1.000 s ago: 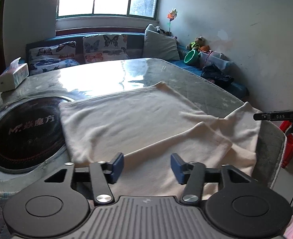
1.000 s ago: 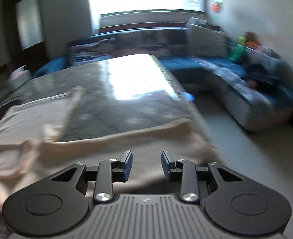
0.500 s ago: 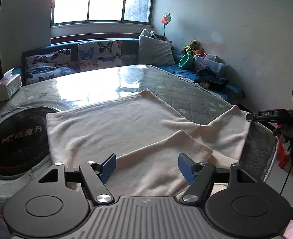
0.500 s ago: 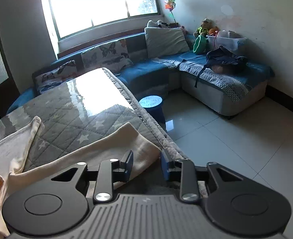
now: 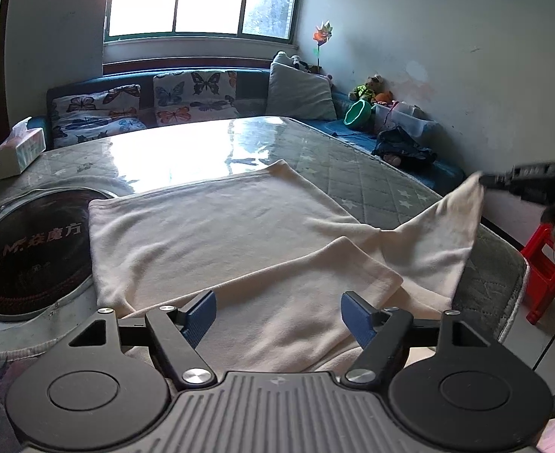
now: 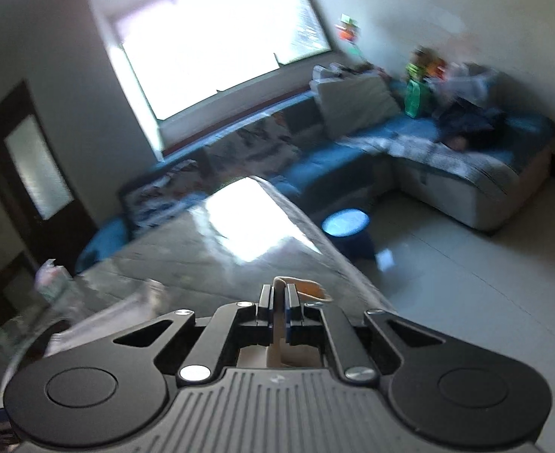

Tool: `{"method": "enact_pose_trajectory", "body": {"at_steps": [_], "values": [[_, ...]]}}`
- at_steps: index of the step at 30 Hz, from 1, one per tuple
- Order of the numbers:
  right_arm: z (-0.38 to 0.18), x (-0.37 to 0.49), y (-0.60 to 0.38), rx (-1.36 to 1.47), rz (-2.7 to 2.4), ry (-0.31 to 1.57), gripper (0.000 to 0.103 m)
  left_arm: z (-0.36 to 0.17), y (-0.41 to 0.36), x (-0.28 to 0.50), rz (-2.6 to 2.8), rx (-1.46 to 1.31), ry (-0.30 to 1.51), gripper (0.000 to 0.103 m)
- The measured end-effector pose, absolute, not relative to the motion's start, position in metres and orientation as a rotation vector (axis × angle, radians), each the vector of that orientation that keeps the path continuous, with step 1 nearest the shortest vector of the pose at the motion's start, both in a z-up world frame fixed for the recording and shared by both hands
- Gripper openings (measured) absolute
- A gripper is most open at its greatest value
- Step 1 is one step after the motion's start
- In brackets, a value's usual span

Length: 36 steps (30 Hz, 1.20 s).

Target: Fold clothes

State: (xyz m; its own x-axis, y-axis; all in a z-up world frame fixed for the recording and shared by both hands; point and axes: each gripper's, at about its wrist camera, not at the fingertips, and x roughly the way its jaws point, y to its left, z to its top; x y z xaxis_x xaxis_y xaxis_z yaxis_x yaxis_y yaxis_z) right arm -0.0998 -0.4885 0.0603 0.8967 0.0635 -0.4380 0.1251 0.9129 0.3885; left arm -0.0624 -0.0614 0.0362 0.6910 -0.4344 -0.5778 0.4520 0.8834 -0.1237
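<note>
The left gripper (image 5: 277,311) is spread above the cream garment (image 5: 217,234). Only its view shows the corner lifted by the right gripper (image 6: 277,294), pinched on it.

"魔方" on black round cooktop (image 5: 28,249)

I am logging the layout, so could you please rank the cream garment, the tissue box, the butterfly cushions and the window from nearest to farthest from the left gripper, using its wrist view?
From the left gripper:
1. Cream garment, directly under and ahead of the open fingers.
2. Tissue box, far left on the table.
3. Butterfly cushions, on the sofa behind the table.
4. Window, above the sofa.
</note>
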Motion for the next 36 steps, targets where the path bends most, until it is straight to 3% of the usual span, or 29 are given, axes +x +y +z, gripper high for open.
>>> {"method": "enact_pose_trajectory", "body": {"at_steps": [16,27,32,36], "values": [[0.150,-0.070,-0.327,0.193,0.467,0.387,0.004,0.033,-0.026,-0.081,-0.447,-0.040,0.595,0.076],[0.094,-0.060,-0.193,0.005,0.796,0.627,0.007,0.026,0.010,-0.097,-0.361,-0.099,0.598,0.076],[0.080,-0.073,-0.179,-0.052,0.862,0.681,0.009,0.026,0.017,-0.099,-0.335,-0.114,0.603,0.076],[0.083,-0.078,-0.204,-0.069,0.815,0.681,0.019,0.032,0.016,-0.101,-0.340,-0.114,0.583,0.076]]}}
